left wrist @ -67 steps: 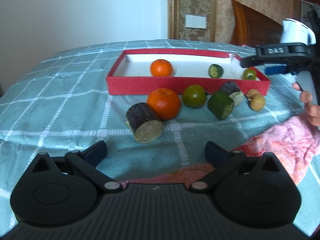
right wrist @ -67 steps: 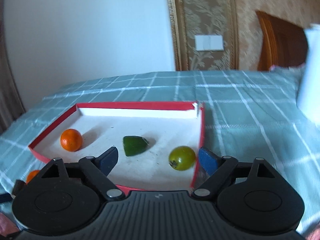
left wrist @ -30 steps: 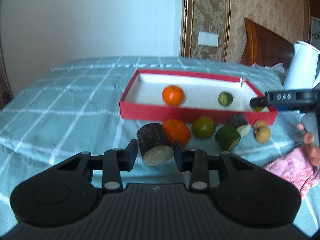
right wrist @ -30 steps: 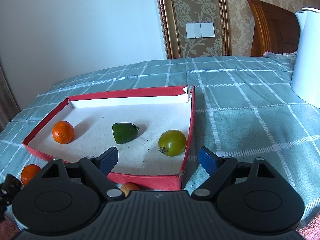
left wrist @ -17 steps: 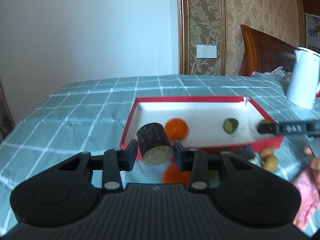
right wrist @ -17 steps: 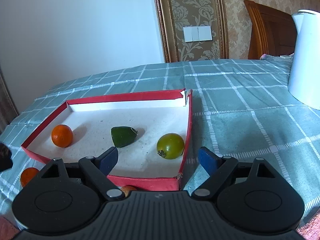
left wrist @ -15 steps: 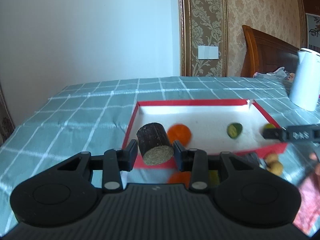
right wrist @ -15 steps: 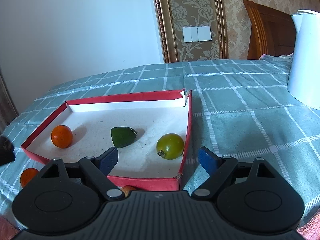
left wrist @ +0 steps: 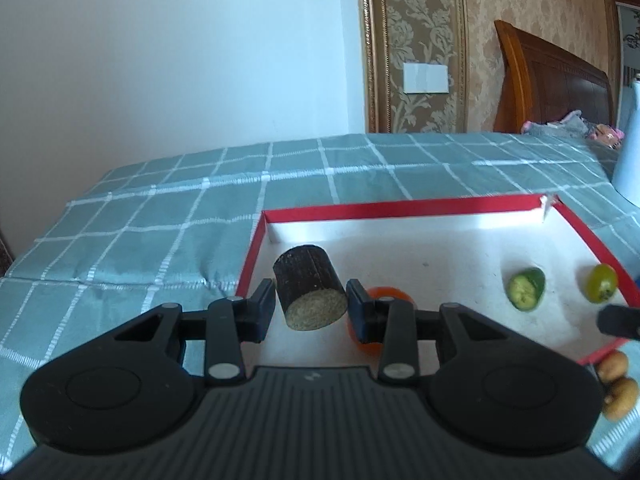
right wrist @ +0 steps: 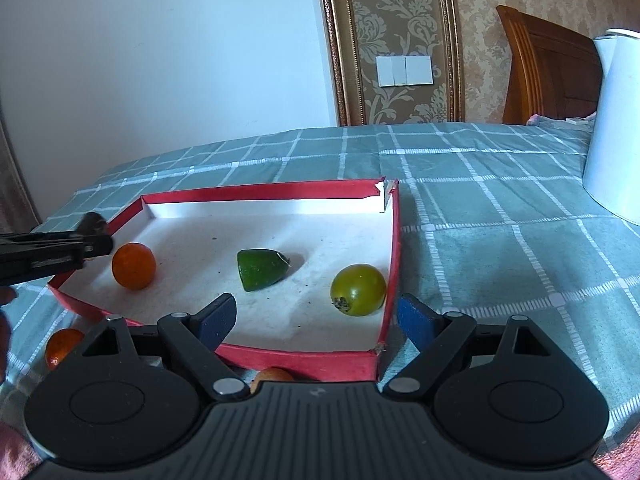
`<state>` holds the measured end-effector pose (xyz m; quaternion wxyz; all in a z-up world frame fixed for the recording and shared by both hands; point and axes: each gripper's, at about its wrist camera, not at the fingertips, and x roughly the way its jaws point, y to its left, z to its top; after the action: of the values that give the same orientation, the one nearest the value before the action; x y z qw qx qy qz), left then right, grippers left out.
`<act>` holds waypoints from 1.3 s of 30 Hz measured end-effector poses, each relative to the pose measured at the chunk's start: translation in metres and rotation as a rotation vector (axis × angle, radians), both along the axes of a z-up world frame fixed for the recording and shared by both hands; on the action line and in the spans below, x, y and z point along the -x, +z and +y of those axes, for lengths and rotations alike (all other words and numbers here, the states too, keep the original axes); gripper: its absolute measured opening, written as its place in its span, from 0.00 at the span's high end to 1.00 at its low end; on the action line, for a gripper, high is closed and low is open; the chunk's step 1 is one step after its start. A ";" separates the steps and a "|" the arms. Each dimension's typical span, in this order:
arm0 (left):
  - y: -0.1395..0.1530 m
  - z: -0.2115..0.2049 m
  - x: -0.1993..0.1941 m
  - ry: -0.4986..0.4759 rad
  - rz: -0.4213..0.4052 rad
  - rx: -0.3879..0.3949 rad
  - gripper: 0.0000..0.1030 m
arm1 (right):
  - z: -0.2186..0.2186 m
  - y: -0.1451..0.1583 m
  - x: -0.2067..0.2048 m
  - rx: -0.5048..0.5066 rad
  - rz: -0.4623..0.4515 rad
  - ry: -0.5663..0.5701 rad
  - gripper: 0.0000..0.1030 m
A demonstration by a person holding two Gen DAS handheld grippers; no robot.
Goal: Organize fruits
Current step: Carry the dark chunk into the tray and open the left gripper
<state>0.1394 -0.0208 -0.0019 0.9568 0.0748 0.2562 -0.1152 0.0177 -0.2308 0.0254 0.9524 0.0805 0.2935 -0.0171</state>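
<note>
The left gripper point(left wrist: 311, 309) pinched a dark cut sugarcane piece point(left wrist: 309, 287) between its pads, held above the near left corner of the red tray point(left wrist: 408, 205). The right gripper point(right wrist: 316, 320) hung with jaws spread and nothing between them, at the tray's near right corner. Inside the tray lay an orange point(right wrist: 133, 265), a cut green fruit point(right wrist: 261, 268) and a green tomato point(right wrist: 358, 289). Beyond, the checked cloth point(right wrist: 500, 216) carried a white kettle point(right wrist: 616, 128).
</note>
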 end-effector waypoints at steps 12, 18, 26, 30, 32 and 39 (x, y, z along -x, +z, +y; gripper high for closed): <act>-0.011 0.010 -0.026 0.025 0.086 0.060 0.69 | 0.001 0.000 0.000 0.001 0.003 0.004 0.15; -0.012 0.010 -0.025 0.027 0.086 0.062 0.69 | 0.002 -0.001 0.000 0.001 0.004 0.006 0.14; -0.002 0.016 -0.004 0.023 0.053 0.063 0.56 | 0.001 -0.003 -0.002 0.001 0.019 0.008 0.13; 0.005 0.020 0.018 0.034 0.021 0.055 0.55 | 0.003 -0.004 -0.002 0.023 0.020 0.008 0.13; 0.010 0.024 0.033 0.024 0.007 0.075 0.55 | 0.003 -0.005 -0.003 0.028 0.021 0.005 0.13; 0.022 0.034 0.105 -0.041 -0.061 0.104 0.37 | 0.000 -0.005 -0.002 0.030 0.015 -0.007 0.13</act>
<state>0.0340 0.0134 0.0200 0.9643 0.0334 0.2190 -0.1454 0.0199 -0.2306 0.0204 0.9512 0.0669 0.3002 -0.0253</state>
